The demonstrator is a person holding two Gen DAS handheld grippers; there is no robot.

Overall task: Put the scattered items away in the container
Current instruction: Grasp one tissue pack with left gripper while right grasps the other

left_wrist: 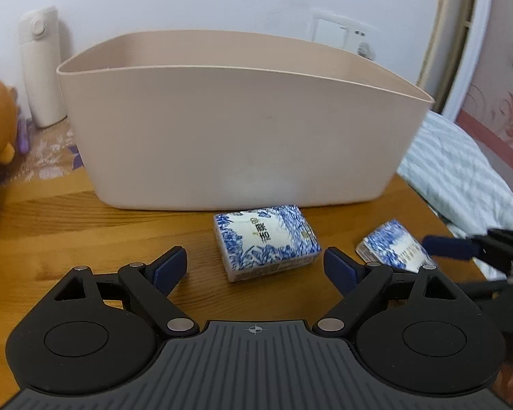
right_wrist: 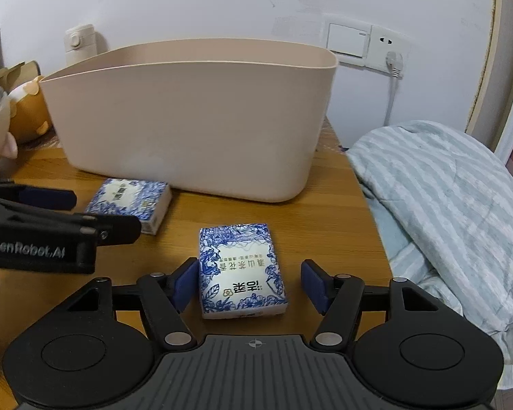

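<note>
two blue-and-white tissue packs lie flat on the wooden table (right_wrist: 325, 212), both in front of the beige container (left_wrist: 242, 130), which stands upright with an open top; the first pack (left_wrist: 266, 241) is near the container's front wall, and the left gripper (left_wrist: 254, 270) stands wide just before it, its pads not touching; the second pack (right_wrist: 239, 270) lies between the jaws of the right gripper (right_wrist: 246, 287), the left pad just at its side, the right pad apart; bare wood separates the packs; a striped blanket (right_wrist: 444, 205) lies along the table's right edge.
</note>
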